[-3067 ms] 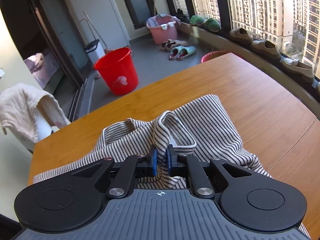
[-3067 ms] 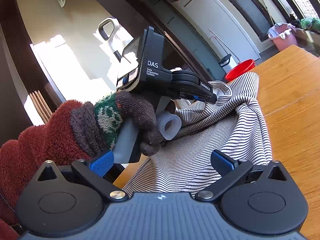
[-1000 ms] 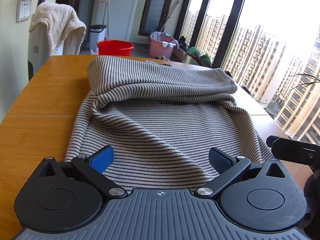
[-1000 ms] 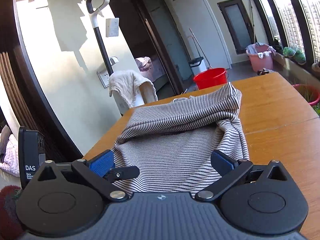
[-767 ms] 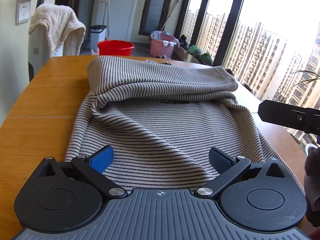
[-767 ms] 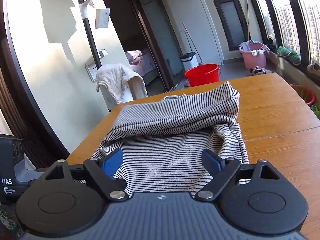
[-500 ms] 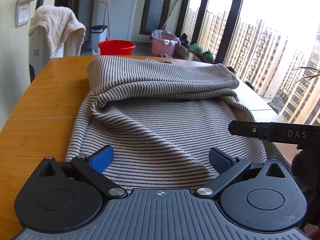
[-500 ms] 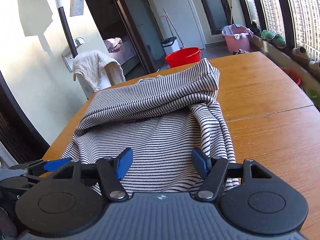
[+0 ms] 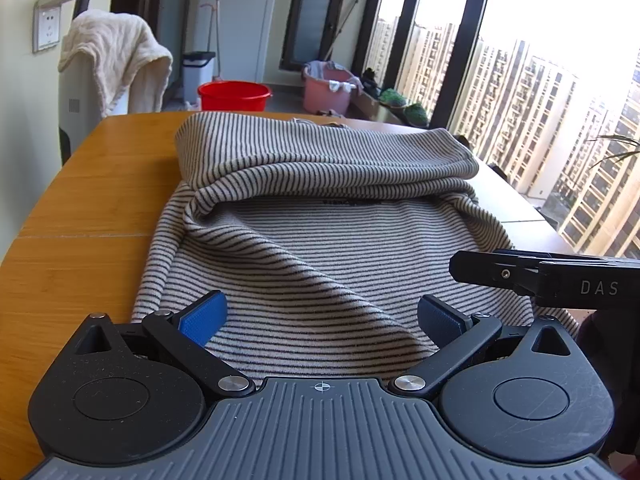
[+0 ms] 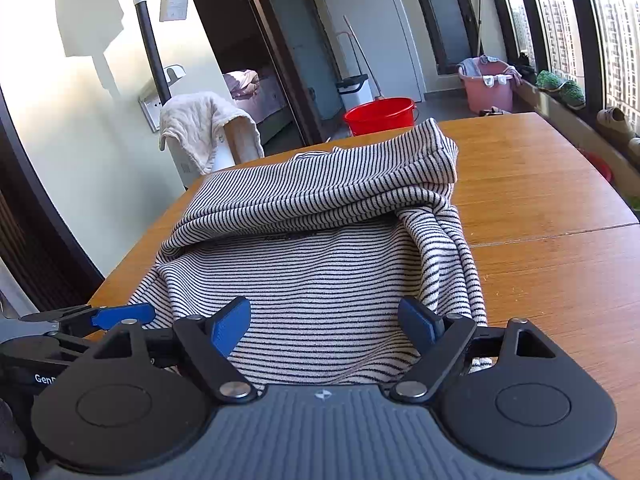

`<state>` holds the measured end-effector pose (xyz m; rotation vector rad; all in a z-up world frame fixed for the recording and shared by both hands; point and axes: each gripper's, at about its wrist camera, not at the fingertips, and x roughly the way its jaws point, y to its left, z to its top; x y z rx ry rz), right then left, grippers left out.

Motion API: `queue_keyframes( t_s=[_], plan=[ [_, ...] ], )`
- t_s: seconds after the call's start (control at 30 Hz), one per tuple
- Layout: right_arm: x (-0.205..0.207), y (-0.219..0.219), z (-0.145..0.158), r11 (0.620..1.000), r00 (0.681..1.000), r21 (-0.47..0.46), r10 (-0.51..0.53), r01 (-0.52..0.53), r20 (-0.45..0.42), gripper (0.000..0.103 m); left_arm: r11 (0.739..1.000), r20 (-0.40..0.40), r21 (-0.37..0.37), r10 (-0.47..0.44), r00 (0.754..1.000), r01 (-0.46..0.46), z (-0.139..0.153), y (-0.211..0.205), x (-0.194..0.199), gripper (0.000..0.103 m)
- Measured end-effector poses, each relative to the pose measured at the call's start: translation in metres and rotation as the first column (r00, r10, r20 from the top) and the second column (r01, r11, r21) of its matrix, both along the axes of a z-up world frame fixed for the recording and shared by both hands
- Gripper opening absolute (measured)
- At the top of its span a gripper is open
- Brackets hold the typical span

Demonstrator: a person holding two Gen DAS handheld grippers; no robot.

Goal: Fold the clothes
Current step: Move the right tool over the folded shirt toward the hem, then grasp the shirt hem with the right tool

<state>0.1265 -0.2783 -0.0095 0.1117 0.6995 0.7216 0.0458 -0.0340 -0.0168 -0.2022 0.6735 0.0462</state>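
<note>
Left wrist view first: the striped garment (image 9: 320, 248) lies spread on the wooden table (image 9: 92, 208), grey-cream with thin dark stripes, its far part folded back toward the near side into a thick roll across the full width. Below that roll the cloth is flatter, with diagonal creases running to the near edge and a small line of dark print just under the fold. The left gripper (image 9: 320, 318) sits at the near hem, jaws spread wide, nothing between them. In from the right comes the right gripper (image 9: 480, 270), its black body marked DAS.

Right wrist view now: the same garment (image 10: 320, 264) fills the middle, and the right gripper (image 10: 324, 326) is parted over the near hem, empty. Half a second ago those fingers stood closer together; they have widened. The left gripper (image 10: 120, 316) shows at the left edge. Three seconds back the left one was clamped on a bunch of cloth; that grasp is gone.

A red bucket (image 10: 380, 114) stands on the floor beyond the table.
</note>
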Motion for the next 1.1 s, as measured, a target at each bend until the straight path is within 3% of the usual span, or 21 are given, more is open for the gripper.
queue_keyframes(
  t_s=[0.67,0.9,0.93,1.0,1.1],
  plan=[
    [-0.001,-0.008,0.003,0.999,1.0,0.031,-0.011,0.011,0.0,0.081,1.0,0.005,-0.021,-0.005,1.0,0.005,0.001,0.004,0.001,0.103],
    [0.012,-0.017,0.035,0.995,0.98,-0.086,-0.032,0.05,0.198,0.079,0.999,0.034,0.032,0.002,0.999,-0.003,0.027,0.014,0.013,0.103],
    [0.022,-0.015,0.04,0.994,0.977,-0.093,-0.041,0.062,0.21,0.075,0.999,0.04,0.043,0.004,0.999,-0.005,0.032,0.016,0.016,0.103],
    [0.048,-0.004,0.049,0.99,0.974,-0.115,-0.05,0.077,0.222,0.041,0.998,0.047,0.055,0.029,0.998,-0.031,0.042,0.021,0.027,0.103],
    [0.081,0.019,0.053,0.992,0.979,-0.111,-0.033,0.056,0.2,0.036,0.998,0.056,0.048,0.027,0.998,-0.03,0.046,0.024,0.05,0.103]
  ],
)
